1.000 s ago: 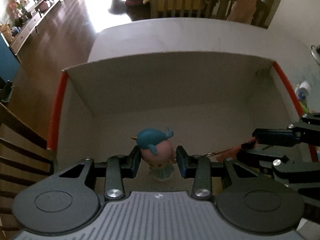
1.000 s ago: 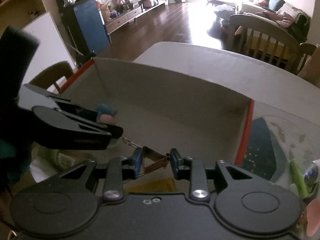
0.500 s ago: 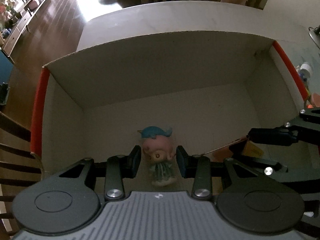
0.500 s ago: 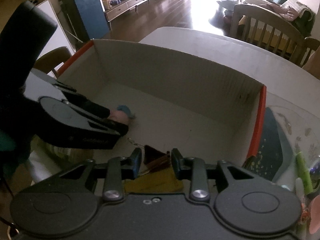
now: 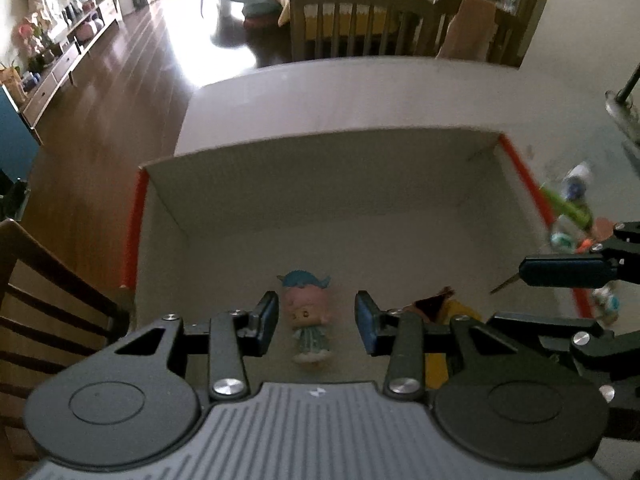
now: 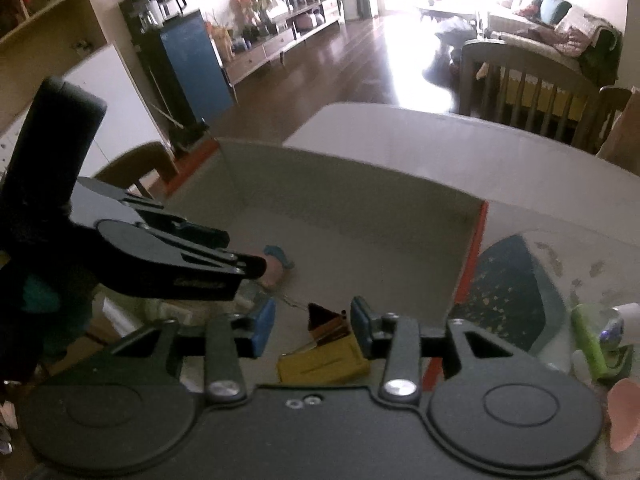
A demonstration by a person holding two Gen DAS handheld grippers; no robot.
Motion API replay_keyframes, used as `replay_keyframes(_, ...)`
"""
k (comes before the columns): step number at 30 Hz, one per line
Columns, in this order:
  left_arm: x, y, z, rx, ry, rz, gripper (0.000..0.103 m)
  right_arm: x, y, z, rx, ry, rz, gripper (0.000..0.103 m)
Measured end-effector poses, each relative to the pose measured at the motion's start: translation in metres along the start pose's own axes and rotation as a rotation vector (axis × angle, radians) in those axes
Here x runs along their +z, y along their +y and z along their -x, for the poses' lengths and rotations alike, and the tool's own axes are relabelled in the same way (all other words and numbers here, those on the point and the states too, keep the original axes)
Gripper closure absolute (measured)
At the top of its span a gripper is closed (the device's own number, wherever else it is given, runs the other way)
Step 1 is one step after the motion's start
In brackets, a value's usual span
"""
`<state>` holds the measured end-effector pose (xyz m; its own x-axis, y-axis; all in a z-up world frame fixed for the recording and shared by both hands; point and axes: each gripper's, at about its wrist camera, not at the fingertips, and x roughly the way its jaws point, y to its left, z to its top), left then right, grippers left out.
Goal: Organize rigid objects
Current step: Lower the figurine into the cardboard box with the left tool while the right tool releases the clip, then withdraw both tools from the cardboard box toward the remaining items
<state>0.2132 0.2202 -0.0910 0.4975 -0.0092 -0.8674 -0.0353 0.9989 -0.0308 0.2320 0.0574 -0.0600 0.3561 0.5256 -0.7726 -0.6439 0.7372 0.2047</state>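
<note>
A small doll (image 5: 306,314) with a blue hat and pink face lies on the floor of an open cardboard box (image 5: 320,176). My left gripper (image 5: 316,322) hovers just above it. Its jaws are opening, and the pads stand clear of the doll on both sides. In the right wrist view, a brown clip (image 6: 324,320) with a wire handle rests against a yellow block (image 6: 324,364) on the box (image 6: 340,196) floor. My right gripper (image 6: 312,328) is above them, jaws opening, with the pads not touching the clip. The doll (image 6: 276,270) shows partly behind the left gripper's fingers (image 6: 224,268).
The box has orange-red side edges and stands on a white table (image 5: 360,92). Right of the box lie a green tube (image 6: 588,340), other small items and a dark mat (image 6: 516,292). A wooden chair (image 5: 40,300) is at the left, and more chairs stand beyond the table.
Both grippers have let go and lifted. The doll now lies free on the box floor, and so does the clip. Both pairs of jaws stand wider than before.
</note>
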Motion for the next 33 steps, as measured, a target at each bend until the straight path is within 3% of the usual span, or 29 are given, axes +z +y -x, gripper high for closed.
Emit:
replay_keyframes(7, 0.002, -0.009, 0.038, 0.004, -0.095, 0.028, 0.061, -0.004, -0.015, 0.044, 0.024, -0.061, -0.029, 0.057)
replay_keyframes(11, 0.001, -0.019, 0.064, -0.006, -0.149, 0.038, 0.049, -0.009, -0.017, 0.068, 0.028, -0.1, -0.025, 0.052)
replay_keyframes(15, -0.003, -0.033, 0.088, -0.022, -0.19, 0.033, 0.049, -0.007, -0.015, 0.074, 0.028, -0.125, -0.03, 0.051)
replay_keyframes(20, -0.008, -0.053, 0.102, -0.042, -0.223, 0.023, 0.048, -0.016, -0.02, 0.093, 0.029, -0.156, -0.031, 0.044)
replay_keyframes(23, -0.011, -0.064, 0.109, -0.052, -0.241, 0.024, 0.038, -0.022, -0.024, 0.103, 0.025, -0.174, -0.028, 0.038)
replay_keyframes(29, -0.017, -0.085, 0.117, -0.066, -0.274, 0.027, 0.037, -0.036, -0.034, 0.122, 0.007, -0.207, -0.027, 0.032)
replay_keyframes(33, -0.019, -0.101, 0.121, -0.069, -0.301, 0.021, 0.027, -0.051, -0.046, 0.135, -0.01, -0.23, -0.038, 0.025)
